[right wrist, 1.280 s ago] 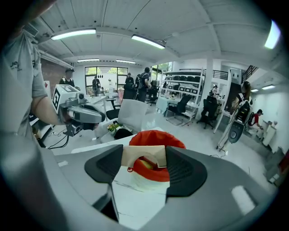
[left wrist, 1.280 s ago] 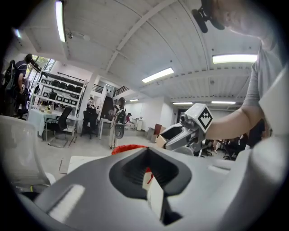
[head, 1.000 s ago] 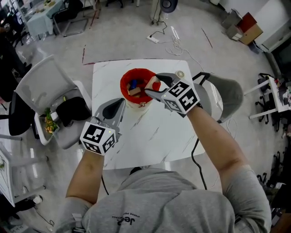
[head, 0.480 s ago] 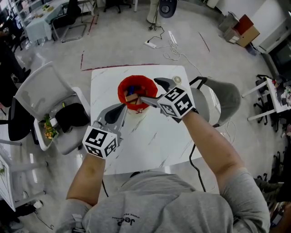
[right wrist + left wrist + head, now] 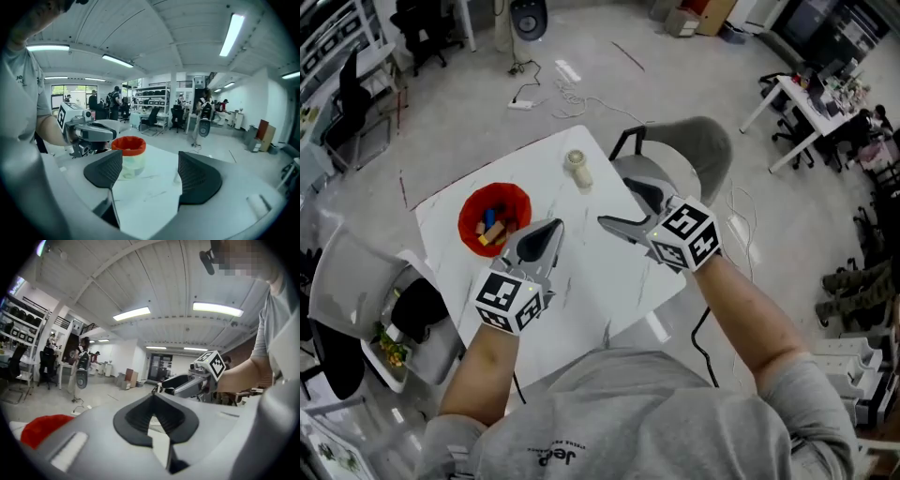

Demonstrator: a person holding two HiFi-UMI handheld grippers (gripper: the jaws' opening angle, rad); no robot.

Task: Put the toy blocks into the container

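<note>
Drawn back from the rim where it hovered a second ago, the right gripper [image 5: 614,202] now hangs above the white marble-patterned table [image 5: 600,277], well apart from the red-lined translucent container [image 5: 471,208]. Its dark ribbed jaws stand wide apart with nothing between them (the block seen at them earlier is no longer there). The left gripper [image 5: 546,231] sits just beside the container, to its right in the head view, its jaws pressed together and empty. Small coloured toy blocks [image 5: 492,225], blue, yellow and orange among them, lie inside the container, which stands upright near the table's far left corner. A small round cream-coloured object [image 5: 576,166] rests near the table's far edge, apart from both grippers. A grey office chair [image 5: 698,145] stands just beyond the table on the right. From the right gripper view, the container shows beyond the left-hand jaw, with the left gripper close beside it.
</note>
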